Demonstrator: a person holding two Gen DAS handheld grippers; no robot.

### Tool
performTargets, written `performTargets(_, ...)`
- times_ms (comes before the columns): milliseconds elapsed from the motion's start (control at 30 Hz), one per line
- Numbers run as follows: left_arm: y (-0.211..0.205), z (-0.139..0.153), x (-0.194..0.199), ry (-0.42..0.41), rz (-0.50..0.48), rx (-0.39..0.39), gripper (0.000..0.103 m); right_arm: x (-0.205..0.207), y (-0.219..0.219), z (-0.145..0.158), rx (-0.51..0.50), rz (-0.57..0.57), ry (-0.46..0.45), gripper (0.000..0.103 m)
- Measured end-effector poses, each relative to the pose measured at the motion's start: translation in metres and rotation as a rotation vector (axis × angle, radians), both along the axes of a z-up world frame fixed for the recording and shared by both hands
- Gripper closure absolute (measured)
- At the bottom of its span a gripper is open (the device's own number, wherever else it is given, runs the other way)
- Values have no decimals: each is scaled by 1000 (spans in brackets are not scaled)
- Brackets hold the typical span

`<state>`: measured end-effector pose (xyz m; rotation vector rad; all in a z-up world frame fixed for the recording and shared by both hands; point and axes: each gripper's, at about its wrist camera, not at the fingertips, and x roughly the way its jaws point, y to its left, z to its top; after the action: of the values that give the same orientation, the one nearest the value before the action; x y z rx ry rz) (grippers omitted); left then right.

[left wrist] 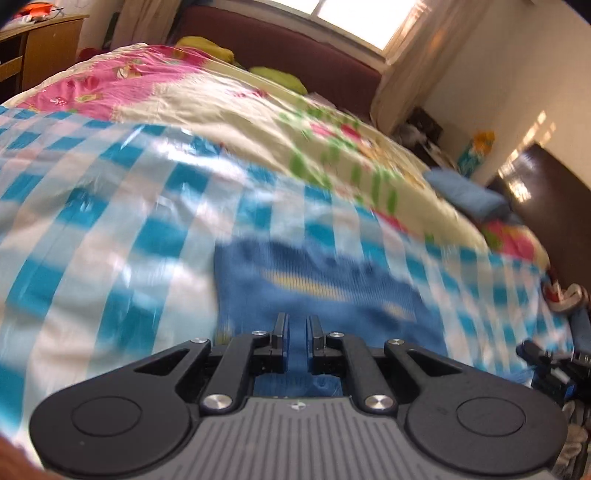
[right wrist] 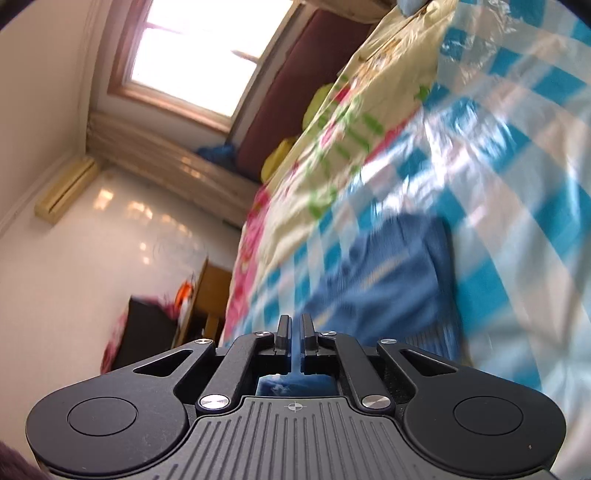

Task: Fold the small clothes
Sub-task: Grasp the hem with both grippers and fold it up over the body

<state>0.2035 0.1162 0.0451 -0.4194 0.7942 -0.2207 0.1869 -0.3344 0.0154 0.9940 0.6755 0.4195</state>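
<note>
Both the left gripper [left wrist: 296,336] and right gripper [right wrist: 294,334] seem pinched on one blurred blue knitted garment [left wrist: 325,291], low centre

The right gripper [right wrist: 295,332], jaws nearly closed, sits at the blurred blue garment [right wrist: 384,280] on checked sheet [right wrist: 517,184].

The garment [left wrist: 325,280] lies on the plastic sheet [left wrist: 110,221], which lies on the quilt [left wrist: 229,107] covering the bed. The left tongs [left wrist: 296,334] sit directly before the garment's near edge. Two pillows [left wrist: 280,77] rest behind the quilt, against the headboard [left wrist: 295,44]. A window [left wrist: 354,18] stands above the headboard.
</note>
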Motion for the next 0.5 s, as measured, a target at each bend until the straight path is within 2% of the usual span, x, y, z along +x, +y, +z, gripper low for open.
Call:
performTargets(33,1,-4,15,4,21,-1,89,16,0,-2,-13,-18,2,99)
performTargets(100,0,-16,37,38,59,23,89,40,5,-3,-102,-52,7,98)
performTargets(133,0,-20,41,50,51,14,89,48,7,-5,-138,-37,18,96)
performTargets(167,-1,-24,39,49,25,9,89,52,10,-6,-149,10,16,93)
performTargets(200,-4,-25,33,40,1,36,89,51,15,-7,-169,65,5,93)
performTargets(233,-8,-25,26,30,-19,85,89,45,19,-7,-223,120,-10,92)
performTargets(300,-15,-29,9,28,-53,184,88,32,35,-10,-397,204,-30,92)
performTargets(367,-16,-35,-6,53,-94,206,86,23,50,-20,-513,273,-29,90)
performTargets(433,-17,-39,-18,81,-138,221,84,23,57,-31,-528,316,0,86)
performTargets(500,-21,-41,-31,85,-183,272,77,23,61,-35,-530,334,6,83)
